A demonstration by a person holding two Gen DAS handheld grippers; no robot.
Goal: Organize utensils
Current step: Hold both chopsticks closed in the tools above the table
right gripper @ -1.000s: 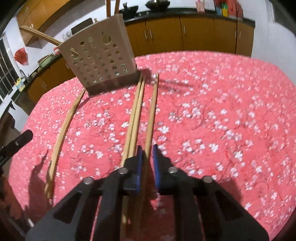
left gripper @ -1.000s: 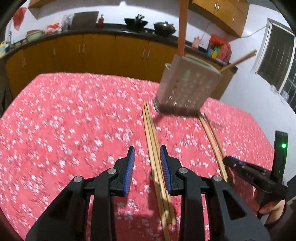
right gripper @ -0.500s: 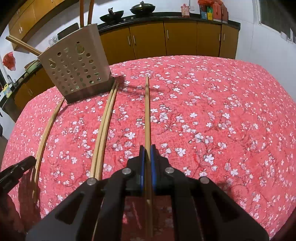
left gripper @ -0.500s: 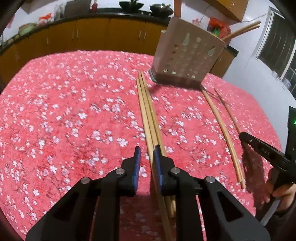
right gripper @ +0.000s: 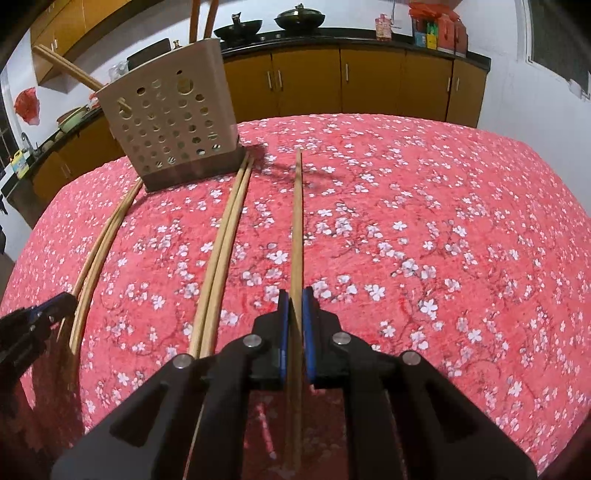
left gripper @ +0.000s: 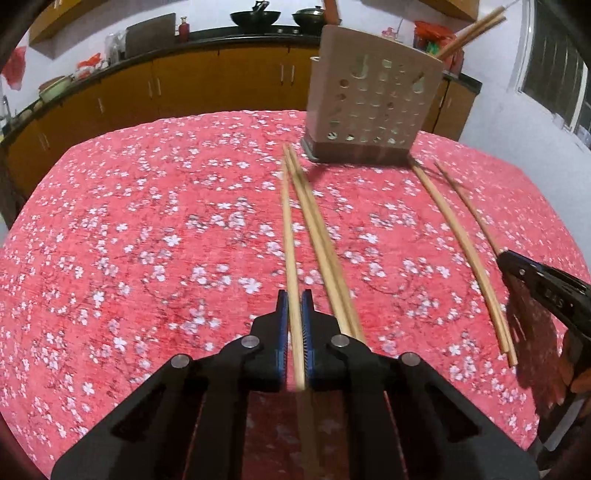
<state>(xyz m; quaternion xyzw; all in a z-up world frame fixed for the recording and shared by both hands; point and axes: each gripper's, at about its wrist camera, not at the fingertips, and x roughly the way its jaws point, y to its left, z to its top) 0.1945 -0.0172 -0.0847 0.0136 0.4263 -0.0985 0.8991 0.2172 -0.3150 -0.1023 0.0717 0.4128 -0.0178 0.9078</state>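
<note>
A wooden chopstick [left gripper: 290,240] runs straight out between the fingers of the left gripper [left gripper: 294,306], which are clenched on it near its near end; its far tip points toward the perforated utensil holder [left gripper: 373,107]. In the right wrist view a second chopstick [right gripper: 296,221] is pinched the same way by the right gripper [right gripper: 294,306], the blue pads [right gripper: 283,325] pressed against both of its sides and its tip reaching toward the far side of the table. Whether either stick is clear of the cloth cannot be told. Just beside the left gripper's stick lies a loose pair of chopsticks [left gripper: 321,236], side by side and touching along their length, far ends close to the holder's base. An outer pair [left gripper: 458,243] lies well apart from these, also running from the holder's foot back toward the camera. The holder stands upright on a dark base at the far part of the table, with more chopsticks [left gripper: 469,33] leaning out of its top. Everything rests on a red tablecloth [left gripper: 147,240] printed with white blossoms. Behind the table runs a row of orange-brown cabinets [right gripper: 369,85] under a dark counter that carries two black woks [right gripper: 299,16].
</note>
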